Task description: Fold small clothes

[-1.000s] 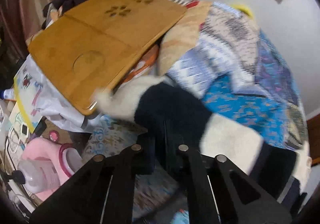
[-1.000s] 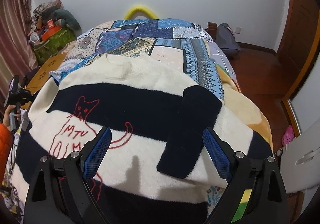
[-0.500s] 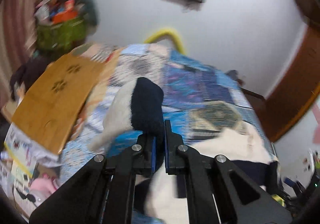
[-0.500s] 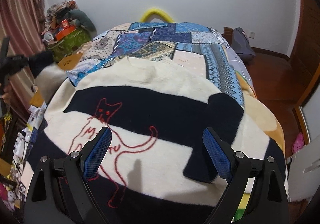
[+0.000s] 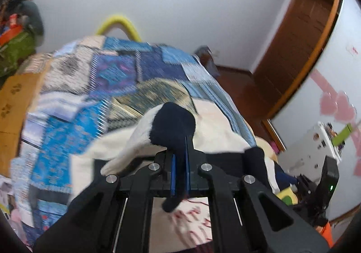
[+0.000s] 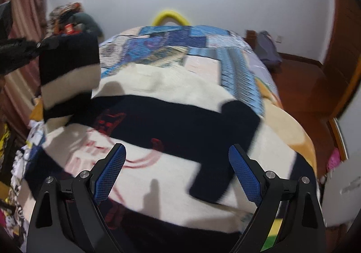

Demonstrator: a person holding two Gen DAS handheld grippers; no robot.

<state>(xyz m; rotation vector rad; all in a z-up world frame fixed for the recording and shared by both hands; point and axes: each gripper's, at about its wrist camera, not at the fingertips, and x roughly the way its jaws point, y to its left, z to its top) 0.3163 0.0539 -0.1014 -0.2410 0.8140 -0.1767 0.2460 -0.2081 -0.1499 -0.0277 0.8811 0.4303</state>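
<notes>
A cream and navy striped sweater (image 6: 171, 104) with a red line-drawn cat lies flat on the patchwork bed. Its right sleeve (image 6: 225, 147) is folded in across the body. My left gripper (image 5: 179, 151) is shut on the navy cuff of the left sleeve (image 5: 173, 124) and holds it raised over the sweater body; the raised sleeve (image 6: 67, 81) and the left gripper (image 6: 40, 46) also show in the right wrist view at the left. My right gripper (image 6: 177, 162) is open and empty, hovering above the sweater's lower front.
The patchwork quilt (image 5: 126, 72) covers the bed beyond the sweater. A wooden board (image 5: 11, 104) leans at the bed's left side with clutter below. A wooden door (image 5: 300, 34) and brown floor (image 6: 297, 81) lie to the right. A yellow hoop (image 6: 171, 16) stands at the bed's far end.
My left gripper has swung from the bed's left side up and inward, carrying the left sleeve over the sweater body. The right gripper has stayed open and moved slightly closer.
</notes>
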